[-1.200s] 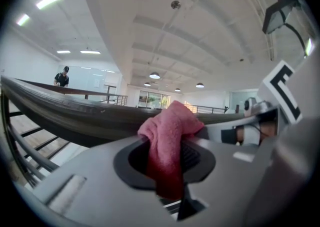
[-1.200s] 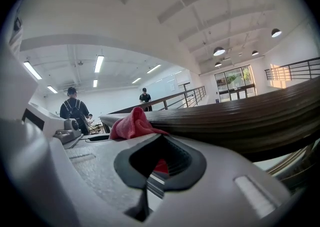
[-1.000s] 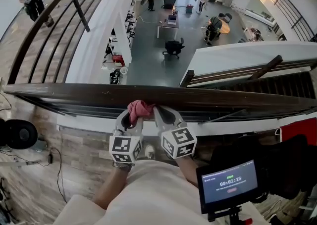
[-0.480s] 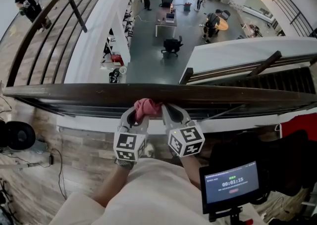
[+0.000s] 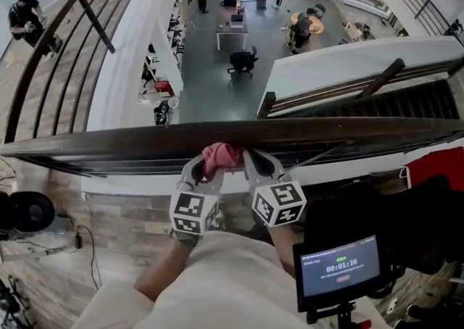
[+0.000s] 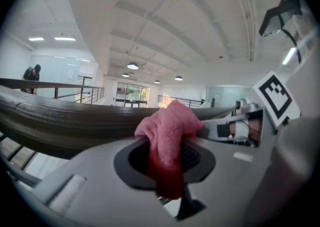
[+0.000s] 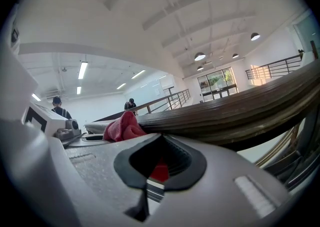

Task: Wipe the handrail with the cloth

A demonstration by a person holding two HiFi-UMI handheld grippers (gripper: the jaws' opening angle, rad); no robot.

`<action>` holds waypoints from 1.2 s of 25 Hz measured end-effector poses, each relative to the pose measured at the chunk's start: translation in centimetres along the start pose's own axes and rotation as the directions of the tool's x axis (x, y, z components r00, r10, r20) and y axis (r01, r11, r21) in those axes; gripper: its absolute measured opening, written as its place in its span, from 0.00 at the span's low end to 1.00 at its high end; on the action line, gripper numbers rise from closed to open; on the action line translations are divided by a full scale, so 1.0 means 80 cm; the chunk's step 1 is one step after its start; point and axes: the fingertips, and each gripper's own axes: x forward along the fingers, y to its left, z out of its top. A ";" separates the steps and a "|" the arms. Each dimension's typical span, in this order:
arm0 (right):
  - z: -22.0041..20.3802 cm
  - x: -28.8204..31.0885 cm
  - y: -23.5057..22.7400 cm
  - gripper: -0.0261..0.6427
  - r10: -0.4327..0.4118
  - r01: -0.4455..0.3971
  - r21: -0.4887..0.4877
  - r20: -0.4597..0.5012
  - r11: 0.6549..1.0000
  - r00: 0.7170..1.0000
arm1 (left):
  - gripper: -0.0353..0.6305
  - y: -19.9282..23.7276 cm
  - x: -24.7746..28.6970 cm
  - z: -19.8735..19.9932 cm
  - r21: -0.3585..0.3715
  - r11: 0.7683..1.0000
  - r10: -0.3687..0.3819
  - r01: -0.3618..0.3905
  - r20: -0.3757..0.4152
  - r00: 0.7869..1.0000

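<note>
Pink cloth (image 5: 221, 155) sits bunched on the near edge of the dark wooden handrail (image 5: 109, 143) in the head view, roughly at the middle of its run. The left gripper (image 5: 204, 166) comes up to it from the near side, and the right gripper (image 5: 255, 161) stands just to the right of it, the two close together.

From the left gripper view, the jaws are clamped on the cloth (image 6: 169, 143). A soft wad bulges above them against the handrail (image 6: 55, 121), and a tail hangs down through the oval gap.

From the right gripper view, the jaws are drawn together, with the handrail (image 7: 240, 113) running off to the right. The cloth (image 7: 122, 128) shows to the left, outside these jaws. A small red patch (image 7: 160, 171) lies in their gap, but I cannot tell whether it is part of the cloth.

The cloth looks light and limp, so it should fold under pressure and drag along the wood easily. A grip low on the bunch, as it is held now, leaves a padded face to press on the rail.
</note>
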 end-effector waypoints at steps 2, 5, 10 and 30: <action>-0.001 -0.003 -0.007 0.04 -0.008 0.008 0.006 0.003 1.000 1.000 | 0.18 -0.006 0.005 0.002 -0.001 1.000 -0.014 0.014 -0.001 1.000; -0.001 -0.009 -0.018 0.04 -0.024 0.024 0.019 0.012 1.000 1.000 | 0.18 -0.018 0.014 0.000 -0.012 0.999 -0.046 0.045 -0.011 0.999; -0.003 -0.023 -0.040 0.04 -0.055 0.054 0.045 0.014 0.998 0.998 | 0.18 -0.046 0.029 0.000 -0.020 0.994 -0.105 0.104 -0.037 0.994; 0.023 -0.115 -0.182 0.04 -0.275 0.271 0.152 0.005 0.950 0.961 | 0.18 -0.193 0.117 0.031 -0.010 0.941 -0.337 0.338 -0.080 0.938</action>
